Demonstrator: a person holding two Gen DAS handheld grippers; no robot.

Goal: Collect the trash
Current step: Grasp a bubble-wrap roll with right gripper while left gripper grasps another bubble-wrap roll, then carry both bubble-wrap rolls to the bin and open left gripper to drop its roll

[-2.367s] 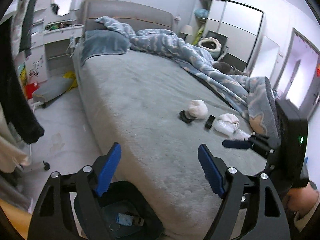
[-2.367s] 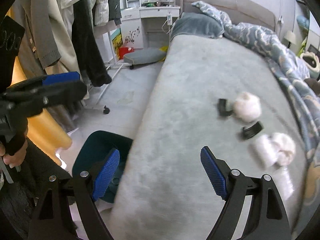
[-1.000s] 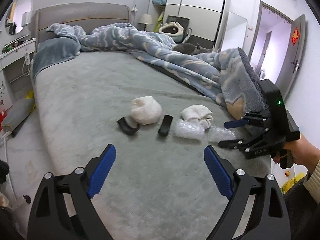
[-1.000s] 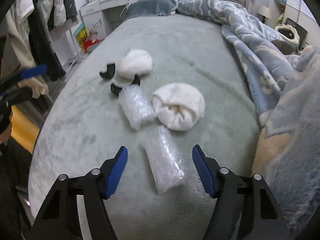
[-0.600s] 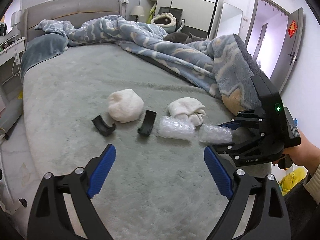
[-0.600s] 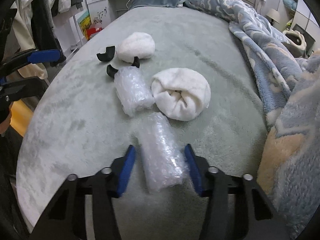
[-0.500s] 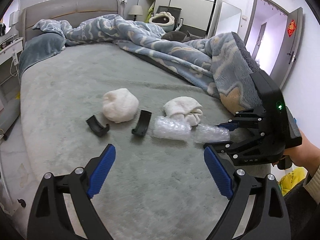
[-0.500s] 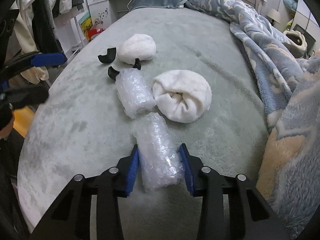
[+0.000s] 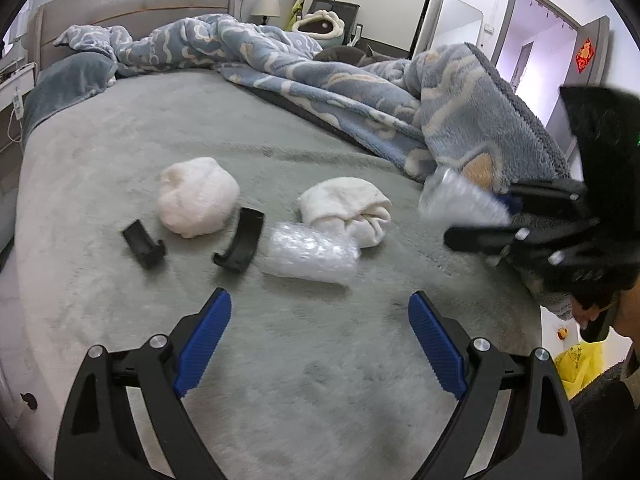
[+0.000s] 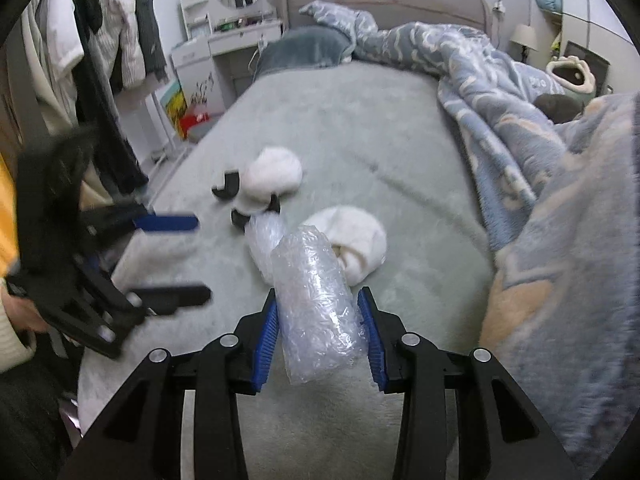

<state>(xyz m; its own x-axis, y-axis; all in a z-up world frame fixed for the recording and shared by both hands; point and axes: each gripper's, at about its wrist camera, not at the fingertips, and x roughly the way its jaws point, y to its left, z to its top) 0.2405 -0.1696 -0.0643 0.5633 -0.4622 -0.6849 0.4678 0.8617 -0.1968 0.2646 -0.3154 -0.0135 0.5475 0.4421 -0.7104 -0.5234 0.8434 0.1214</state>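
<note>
since it is only rolled bubble wrap, the bubble-wrap roll point(image 10: 316, 304) in the right gripper point(image 10: 318, 332) looks near weightless, soft and springy, with a slick film that could slide out if squeezed at one end; the blue pads press its flanks across the middle, which seems the sound place to hold it. the jaws have just been closing and now pinch it, and it appears clear of the bed point(image 10: 360, 120). its long axis runs straight out along the fingers, far end pointing toward the headboard.

a second bubble-wrap roll point(image 9: 308, 254) lies flat on the grey cover, long axis running left to right in the left wrist view, one end near a curved black plastic piece point(image 9: 240, 244), the other just beside a rolled white towel point(image 9: 348, 210). a grip across its short width should suit it too.

the left gripper point(image 9: 318, 344) hangs near it with jaws spread wide and nothing between them. further left sit a white cloth ball point(image 9: 196, 202) and another black plastic piece point(image 9: 144, 244).
</note>
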